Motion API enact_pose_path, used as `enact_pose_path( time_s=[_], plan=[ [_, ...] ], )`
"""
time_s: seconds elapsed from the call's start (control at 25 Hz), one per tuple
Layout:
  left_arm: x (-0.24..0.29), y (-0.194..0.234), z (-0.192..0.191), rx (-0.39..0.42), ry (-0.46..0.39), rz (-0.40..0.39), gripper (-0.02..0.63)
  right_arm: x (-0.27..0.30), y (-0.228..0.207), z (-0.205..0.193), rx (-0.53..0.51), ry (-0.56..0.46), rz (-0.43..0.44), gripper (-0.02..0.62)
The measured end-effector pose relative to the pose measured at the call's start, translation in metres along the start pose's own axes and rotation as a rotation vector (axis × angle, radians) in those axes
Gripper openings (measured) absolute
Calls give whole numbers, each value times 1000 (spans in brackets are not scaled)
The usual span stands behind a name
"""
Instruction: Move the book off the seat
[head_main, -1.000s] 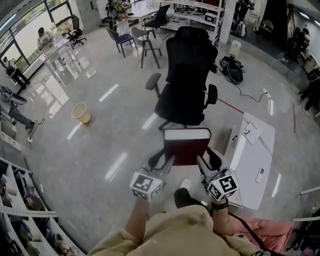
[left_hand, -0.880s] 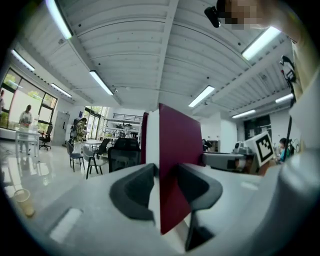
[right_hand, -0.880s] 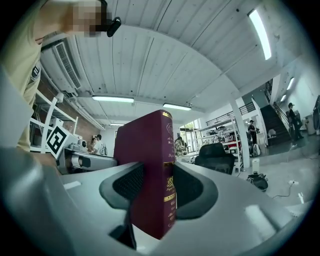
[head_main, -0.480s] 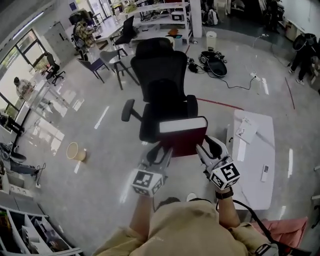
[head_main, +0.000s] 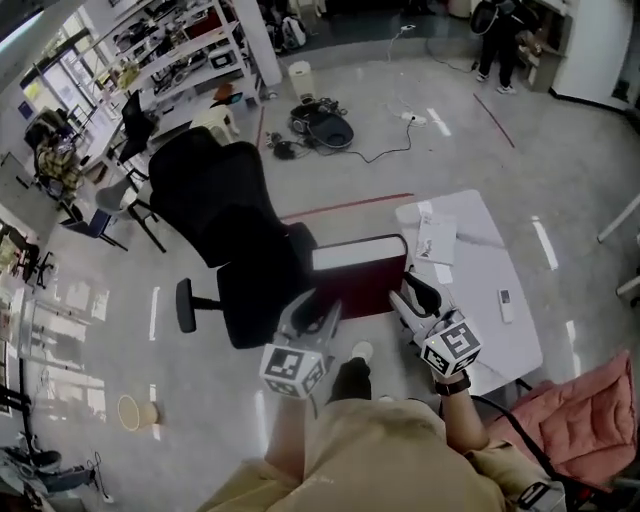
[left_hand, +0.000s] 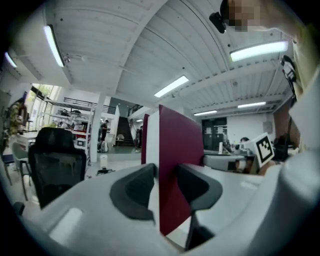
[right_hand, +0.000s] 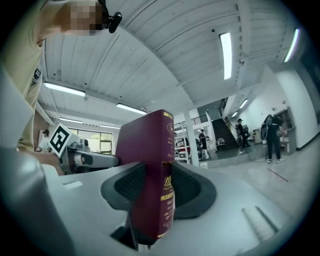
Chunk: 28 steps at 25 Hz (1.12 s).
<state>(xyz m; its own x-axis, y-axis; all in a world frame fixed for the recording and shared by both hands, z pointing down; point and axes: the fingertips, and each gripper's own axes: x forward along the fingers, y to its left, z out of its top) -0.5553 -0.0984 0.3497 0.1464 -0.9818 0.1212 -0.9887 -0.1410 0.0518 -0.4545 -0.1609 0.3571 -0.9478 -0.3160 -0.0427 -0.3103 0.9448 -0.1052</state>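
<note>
A dark red hardback book (head_main: 360, 275) with white page edges hangs in the air between both grippers, level with its spine to the right. My left gripper (head_main: 315, 305) is shut on its left end, and in the left gripper view the book (left_hand: 175, 165) stands clamped between the dark pads. My right gripper (head_main: 415, 295) is shut on the spine end, where the book (right_hand: 150, 170) shows gold print between the jaws. The black office chair (head_main: 240, 250) stands to the left. The book is off its seat, over the floor between the chair and the low white table (head_main: 480, 300).
Papers (head_main: 436, 238) and a remote (head_main: 506, 298) lie on the white table. A pink cloth (head_main: 575, 420) is at the lower right. Cables and a bag (head_main: 320, 125) lie on the floor beyond. My shoe (head_main: 352, 375) is under the book. A bucket (head_main: 130, 410) stands far left.
Both grippers have carried the book away from above the chair seat and to the right, toward the white table. The chair now lies to the left of the book.
</note>
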Motion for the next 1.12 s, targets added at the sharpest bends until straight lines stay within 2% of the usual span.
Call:
enact_pose_path(
  time_s=[0.24, 0.4, 0.6, 0.76, 0.92, 1.12],
  plan=[
    [139, 22, 17, 0, -1, -260, 141, 26, -111, 16, -30, 19, -262, 149],
    [190, 35, 32, -40, 2, -375, 141, 42, -148, 33, -49, 41, -385, 150],
    [240, 47, 16, -80, 43, -487, 141, 54, -182, 18, -38, 80, -492, 149],
    [277, 41, -12, -121, 118, -546, 141, 50, -215, -10, 25, 141, -555, 150],
    [326, 22, -45, -146, 204, -576, 140, 35, -265, -42, 81, 207, -577, 150],
    [400, -5, -124, -173, 390, -563, 138, 13, -343, -124, 248, 318, -587, 150]
  ],
)
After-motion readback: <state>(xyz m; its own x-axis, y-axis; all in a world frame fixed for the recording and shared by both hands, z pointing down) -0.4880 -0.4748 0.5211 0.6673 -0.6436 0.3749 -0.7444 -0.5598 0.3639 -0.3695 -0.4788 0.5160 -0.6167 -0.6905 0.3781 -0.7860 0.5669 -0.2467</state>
